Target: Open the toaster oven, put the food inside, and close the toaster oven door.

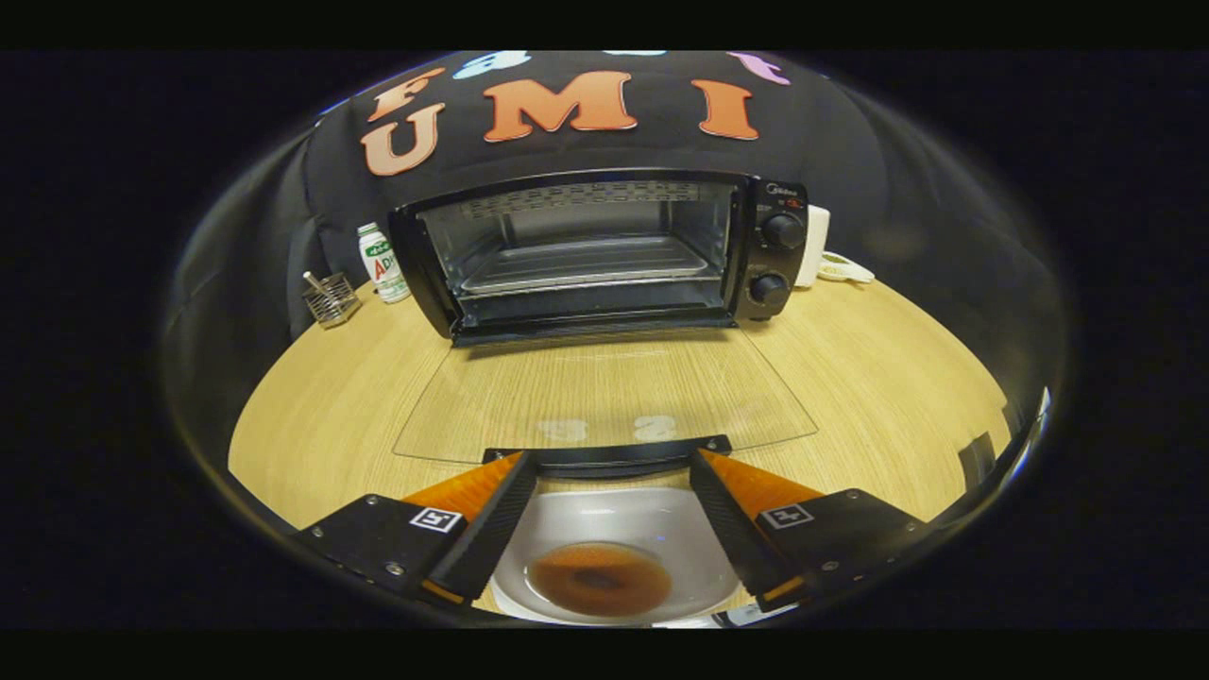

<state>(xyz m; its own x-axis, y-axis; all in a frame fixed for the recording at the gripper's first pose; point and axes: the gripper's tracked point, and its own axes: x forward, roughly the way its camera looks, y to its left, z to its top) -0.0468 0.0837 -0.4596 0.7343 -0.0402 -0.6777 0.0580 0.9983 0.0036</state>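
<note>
Between the spread gripper (609, 460) fingers lies a doughnut (600, 578).

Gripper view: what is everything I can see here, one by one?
toaster oven: one, black, back of the table, door open
oven door: one, clear glass, folded down flat, dark handle by the fingertips
table: one, light wood
plate: one, white, between the fingers
food: one, brown, ring-shaped, on the plate
bottle: one, white and green, left of the oven
wire holder: one, metal, beside the bottle
white items: right of the oven, unclear
gripper: one, open
</note>
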